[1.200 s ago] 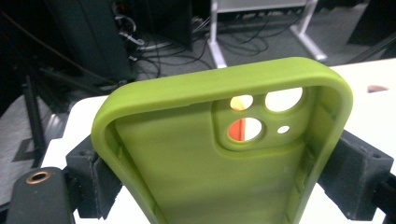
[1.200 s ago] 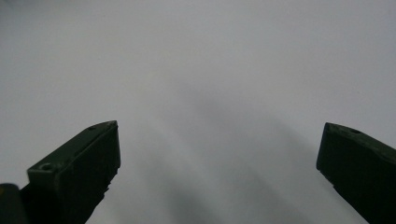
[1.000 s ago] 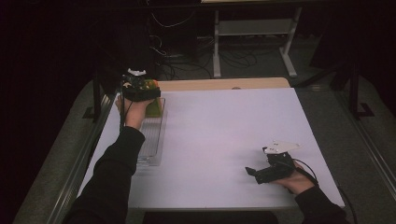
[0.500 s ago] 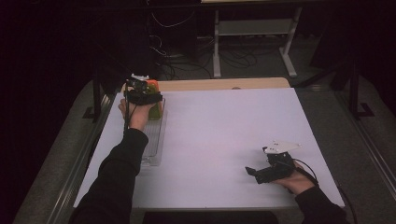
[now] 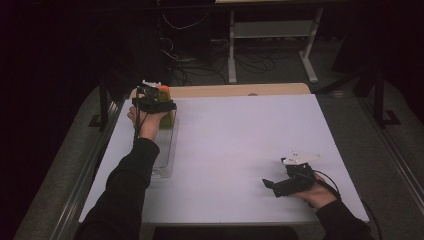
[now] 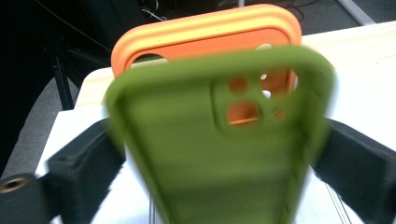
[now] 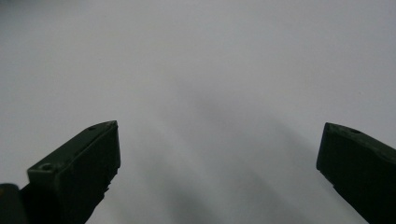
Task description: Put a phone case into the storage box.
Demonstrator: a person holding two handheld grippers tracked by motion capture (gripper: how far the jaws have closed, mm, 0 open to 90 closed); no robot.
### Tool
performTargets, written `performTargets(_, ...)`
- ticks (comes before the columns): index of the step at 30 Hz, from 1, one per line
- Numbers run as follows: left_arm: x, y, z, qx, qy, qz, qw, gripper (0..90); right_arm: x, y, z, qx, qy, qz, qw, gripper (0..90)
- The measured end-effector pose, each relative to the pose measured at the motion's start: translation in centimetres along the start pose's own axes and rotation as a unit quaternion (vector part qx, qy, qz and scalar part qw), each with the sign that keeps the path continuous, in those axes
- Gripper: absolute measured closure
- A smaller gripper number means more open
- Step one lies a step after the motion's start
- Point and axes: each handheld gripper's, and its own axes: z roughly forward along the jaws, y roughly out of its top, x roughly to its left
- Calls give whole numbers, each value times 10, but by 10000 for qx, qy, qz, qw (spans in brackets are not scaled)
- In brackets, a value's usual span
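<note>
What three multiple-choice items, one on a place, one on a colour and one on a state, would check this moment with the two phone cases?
1. Where does the orange silicone phone case stand?
A. Directly behind the olive-green silicone phone case
B. Beside the right hand-held gripper
C. On the floor

2. What colour is the case nearest the left hand-held gripper camera?
A. Blue
B. Olive green
C. White

3. How do the right hand-held gripper's jaws stand?
A. Shut on a case
B. Shut on nothing
C. Open over the bare white tabletop

Key: 1 A, orange shows through the green case's camera holes and above its top edge; 2 B, the green case fills the left gripper view's foreground; 3 C, the right gripper view shows the jaws wide apart with nothing between.
</note>
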Motion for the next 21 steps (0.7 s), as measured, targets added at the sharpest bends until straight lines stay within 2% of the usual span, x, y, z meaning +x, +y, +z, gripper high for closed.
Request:
performTargets(5, 1, 2, -4, -108, -32, -79, 9999, 0, 0, 0, 0, -3, -3, 3, 10000, 0)
performTargets(9, 5, 5, -14, -254, -145, -100, 9995, 0, 0, 0, 0, -1, 1, 12, 10000, 0)
performTargets(11, 8, 6, -20, -288, -207, -21, 9994, 0, 0, 0, 0, -3, -1, 11, 10000, 0)
performTargets(15, 13, 8, -33, -307, -559, -22, 9980, 0, 1, 0, 0, -34, 5, 27, 10000, 0)
performTargets(17, 15, 7, -40, -275, -728, 82, 9969, 0, 0, 1, -1, -33, -1, 33, 10000, 0)
performTargets(20, 18, 6, -48, -263, -1170, 109, 9927, 0, 0, 1, 0, -36, -5, 35, 10000, 0)
performTargets(21, 19, 4, -50, -307, -1367, 64, 9901, 0, 1, 1, -1, -33, -4, 35, 10000, 0)
